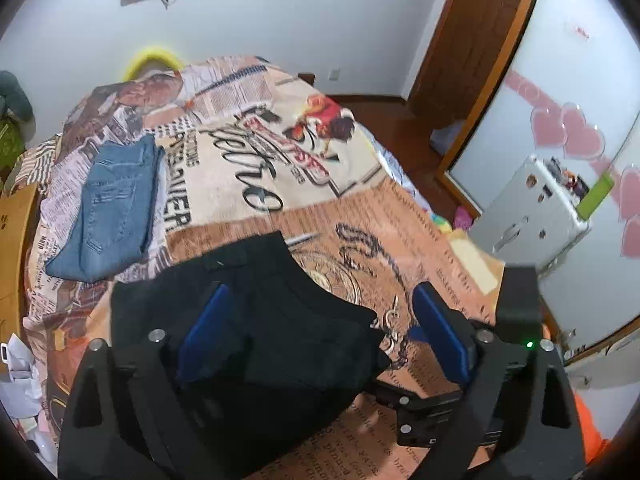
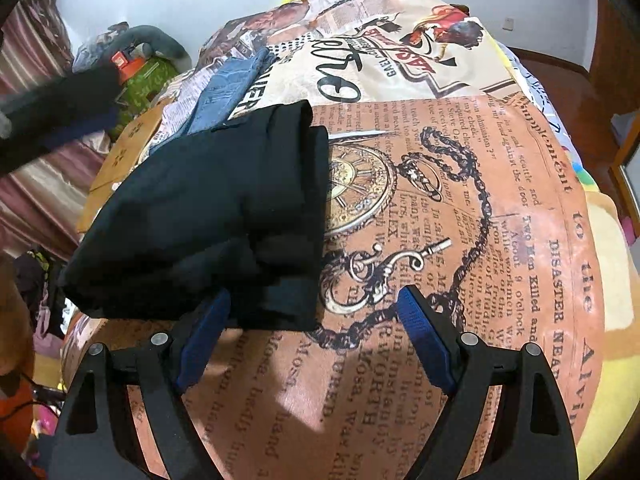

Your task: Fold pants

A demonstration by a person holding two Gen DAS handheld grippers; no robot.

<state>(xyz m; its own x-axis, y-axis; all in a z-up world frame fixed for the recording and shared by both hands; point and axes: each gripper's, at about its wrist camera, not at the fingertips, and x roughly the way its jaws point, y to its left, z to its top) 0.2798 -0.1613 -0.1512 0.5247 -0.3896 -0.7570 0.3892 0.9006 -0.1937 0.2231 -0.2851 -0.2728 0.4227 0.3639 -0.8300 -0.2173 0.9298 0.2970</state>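
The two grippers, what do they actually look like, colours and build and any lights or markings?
Both match. The left gripper and right gripper have black angular frames with triangular cut-outs, round silver pivot pins, and flat blue finger pads. In the left wrist view, a small green light glows on the other gripper's black body. No cables, sleeves or lettering are legible.
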